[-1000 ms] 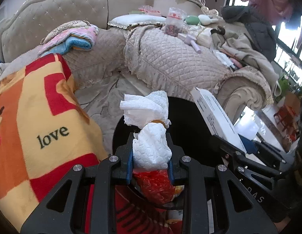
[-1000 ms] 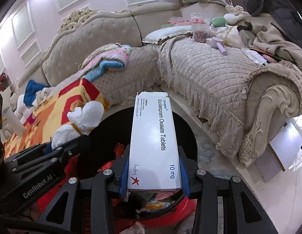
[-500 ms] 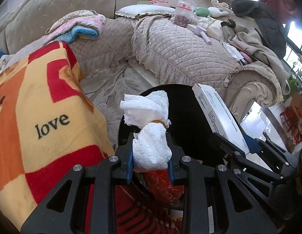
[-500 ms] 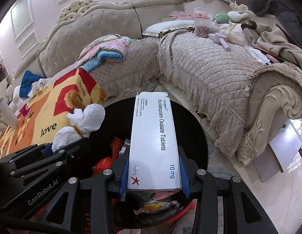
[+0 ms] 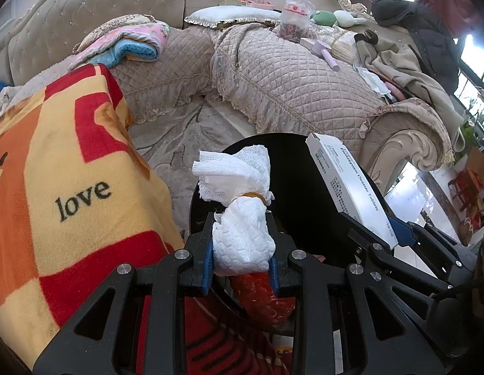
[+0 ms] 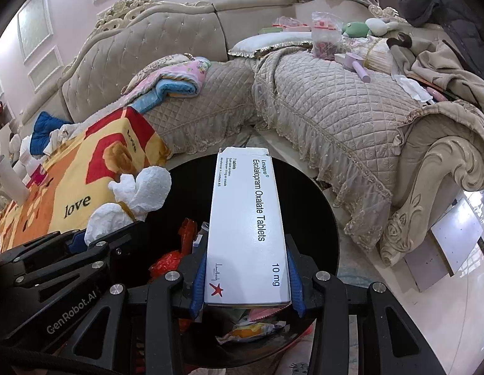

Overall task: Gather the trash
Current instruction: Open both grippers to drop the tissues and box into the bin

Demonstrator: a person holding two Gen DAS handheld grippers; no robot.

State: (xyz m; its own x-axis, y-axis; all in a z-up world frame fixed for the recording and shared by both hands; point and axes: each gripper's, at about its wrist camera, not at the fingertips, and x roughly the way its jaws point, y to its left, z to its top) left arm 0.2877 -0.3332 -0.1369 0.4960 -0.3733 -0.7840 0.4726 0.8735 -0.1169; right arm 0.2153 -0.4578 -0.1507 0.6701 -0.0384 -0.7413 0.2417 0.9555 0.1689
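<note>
My left gripper is shut on a white paper wad tied with a brown band, held over the black trash bin. My right gripper is shut on a long white tablet box printed "Escitalopram Oxalate Tablets", also over the black trash bin. In the left wrist view the tablet box and the right gripper show to the right. In the right wrist view the paper wad shows at left. Red plastic and wrappers lie inside the bin.
A yellow and red blanket reading "love" hangs at the left of the bin. A quilted beige sofa wraps around behind, strewn with a folded blanket, a pillow, a snack bag, toys and clothes. Patterned floor lies between.
Both views have shifted a little, showing slightly more of the bin opening and the sofa sitting lower. Both grips are unchanged.
</note>
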